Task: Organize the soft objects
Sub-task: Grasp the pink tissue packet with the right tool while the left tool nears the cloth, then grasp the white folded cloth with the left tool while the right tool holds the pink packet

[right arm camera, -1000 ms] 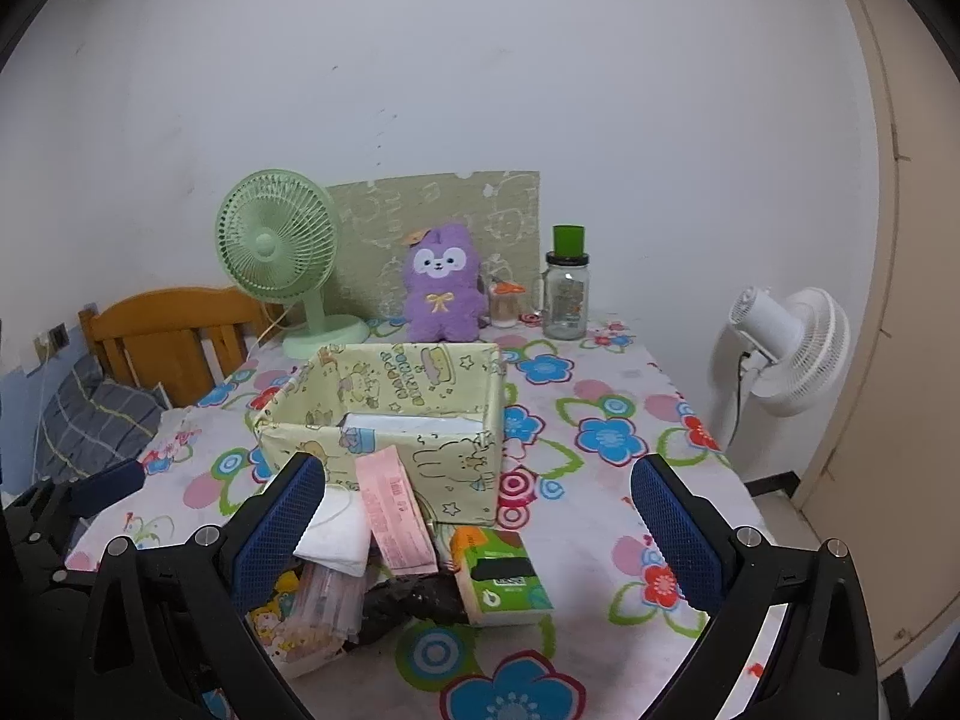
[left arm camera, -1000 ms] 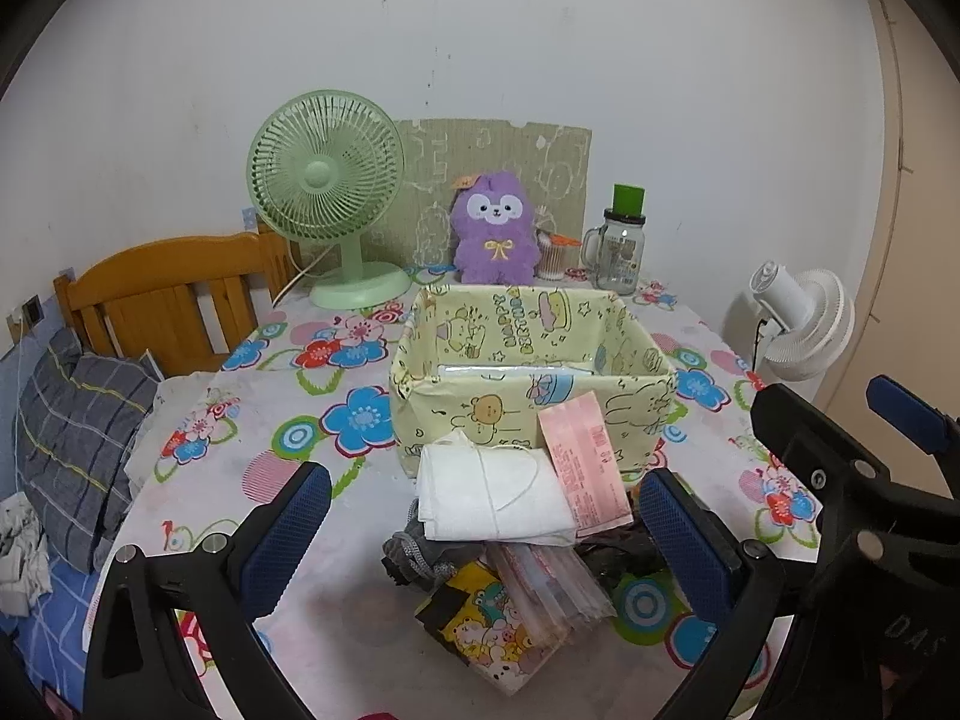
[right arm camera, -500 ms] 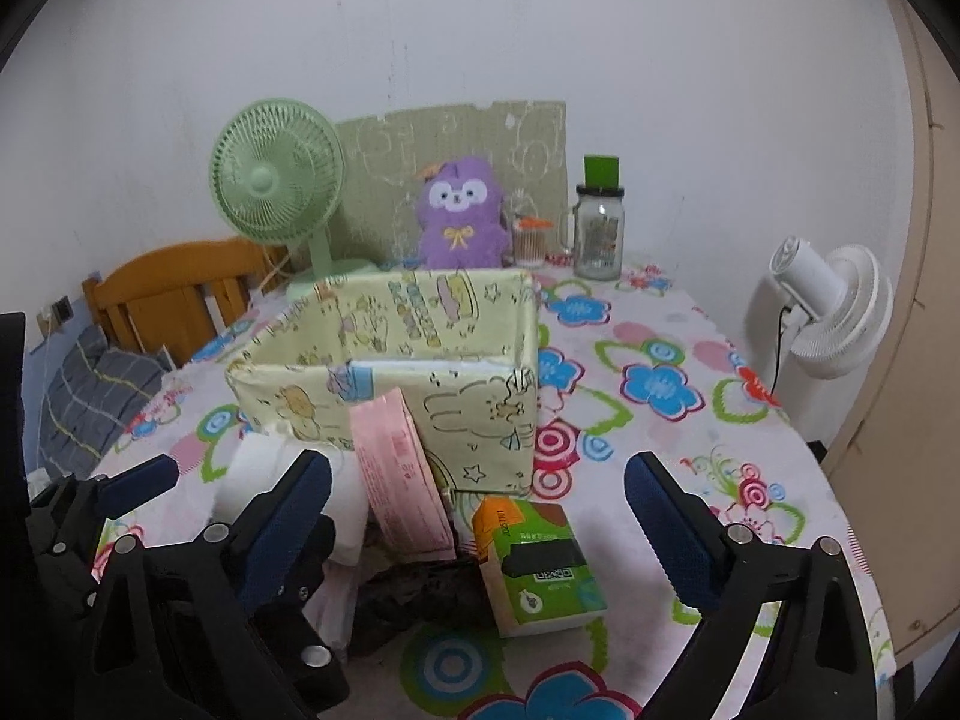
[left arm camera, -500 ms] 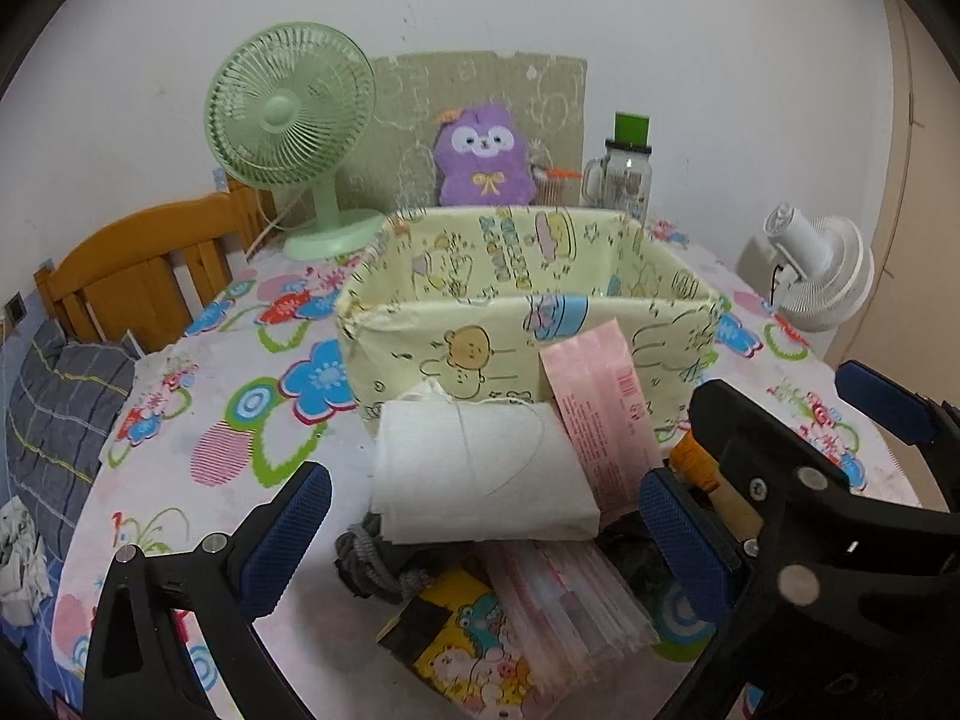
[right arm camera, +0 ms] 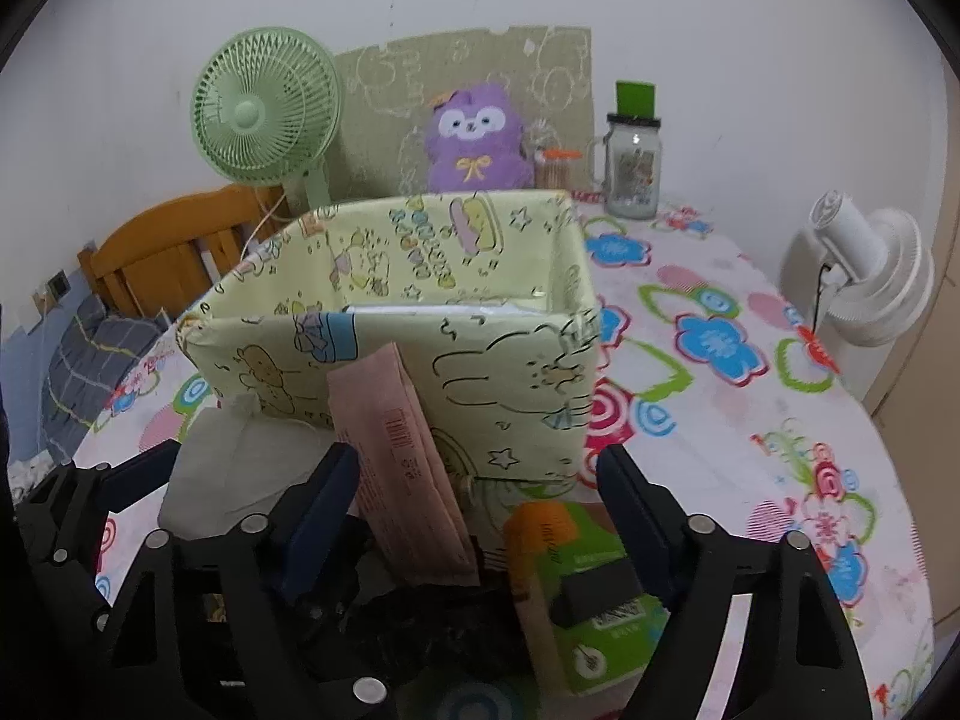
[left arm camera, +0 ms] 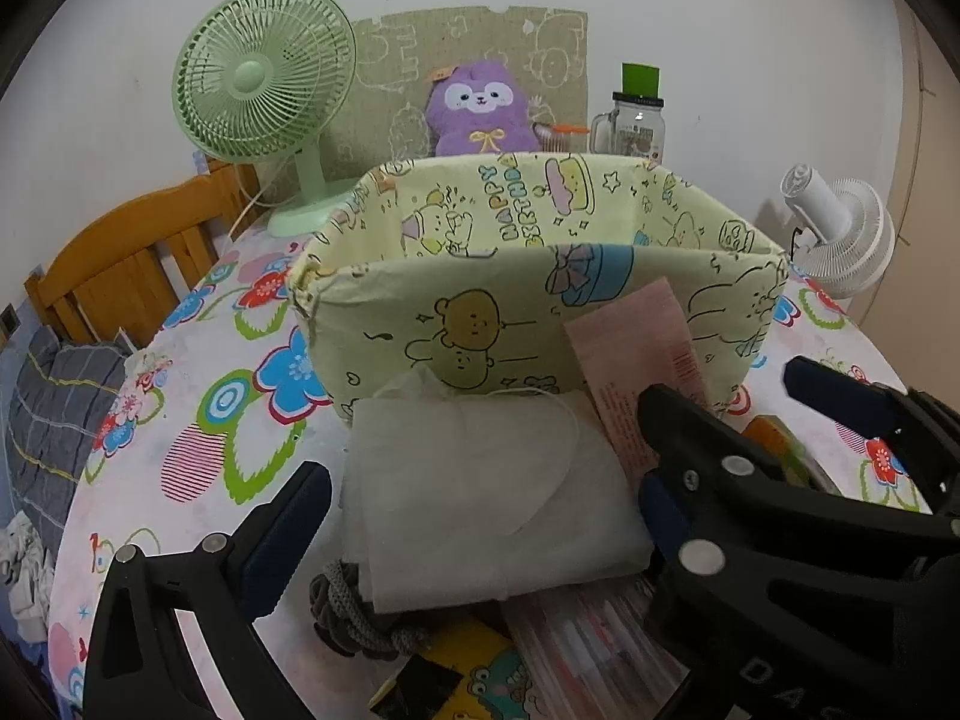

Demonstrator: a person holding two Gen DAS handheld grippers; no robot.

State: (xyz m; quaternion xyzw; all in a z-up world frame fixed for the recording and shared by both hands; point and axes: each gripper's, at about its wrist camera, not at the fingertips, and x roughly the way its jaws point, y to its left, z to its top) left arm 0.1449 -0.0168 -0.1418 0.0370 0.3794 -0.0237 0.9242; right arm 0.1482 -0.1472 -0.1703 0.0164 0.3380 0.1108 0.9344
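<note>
Since one second earlier both claws had come down and forward toward the heap, so that the box and the items before it filled far more of each view. Item 1, left claw point(left arm camera: 480, 516): fingers apart, empty, straddling the white folded cloth pack point(left arm camera: 480, 480), presumably lined up to take it first because it lay topmost. Item 2, right claw point(right arm camera: 480, 516): fingers likewise apart and empty, set either side of the pink packet point(right arm camera: 402, 456) and just above the green tissue pack point(right arm camera: 588, 588); which of the two it was aimed at could not be told. Item 3, the heap of soft objects itself, nearest edge of the desk point(left arm camera: 198, 420): a grey knitted piece point(left arm camera: 348, 606) under the white pack, a yellow cartoon pouch point(left arm camera: 480, 678) and a clear sleeve of striped items point(left arm camera: 576, 636) at the front, all loose and overlapping, not yet sorted. The pink packet leaned upright against the box wall, likely propped there only by the pile. Item 4, yellow cartoon-print box point(left arm camera: 540, 276), just behind the heap, open-topped, judged the intended receptacle; something pale lay inside it, not identifiable. Item 5, far edge of desk against the wall: green desk fan point(left arm camera: 264, 84), purple plush toy point(left arm camera: 480, 108) seated upright before a cardboard panel, and a glass jar with green lid point(left arm camera: 636, 120). Beyond the desk: wooden chair point(left arm camera: 132, 264) to the left, white fan point(left arm camera: 840, 234) to the right.
</note>
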